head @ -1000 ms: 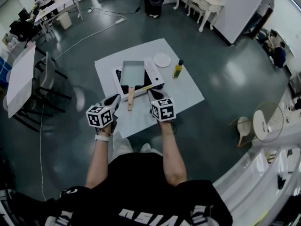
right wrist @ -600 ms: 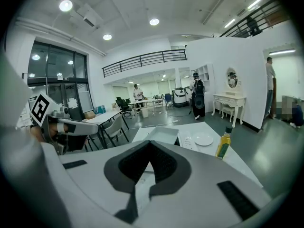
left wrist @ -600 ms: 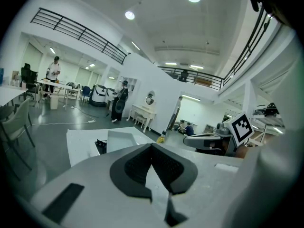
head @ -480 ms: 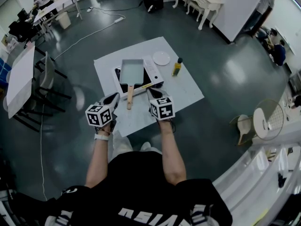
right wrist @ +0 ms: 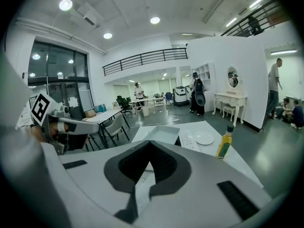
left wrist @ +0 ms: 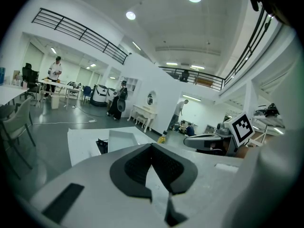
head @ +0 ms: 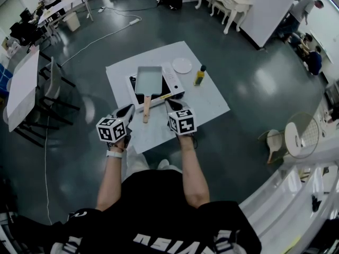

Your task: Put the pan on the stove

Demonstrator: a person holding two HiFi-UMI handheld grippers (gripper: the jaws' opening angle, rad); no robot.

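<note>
Fingers (left wrist: 135, 167) on the left gripper (head: 129, 109) are squeezed shut with nothing in them, and the right gripper (head: 170, 104) is the same. Both are held over the near edge of the white table (head: 212, 105). The rectangle pan (head: 149, 79) sits on the portable stove (head: 174, 81), its wooden handle (head: 146, 110) pointing between the grippers

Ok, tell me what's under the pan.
The pan sits on the stove, which stands on the white table. Only the stove's right side and dark edges show. Its burner is covered by the pan.
</note>
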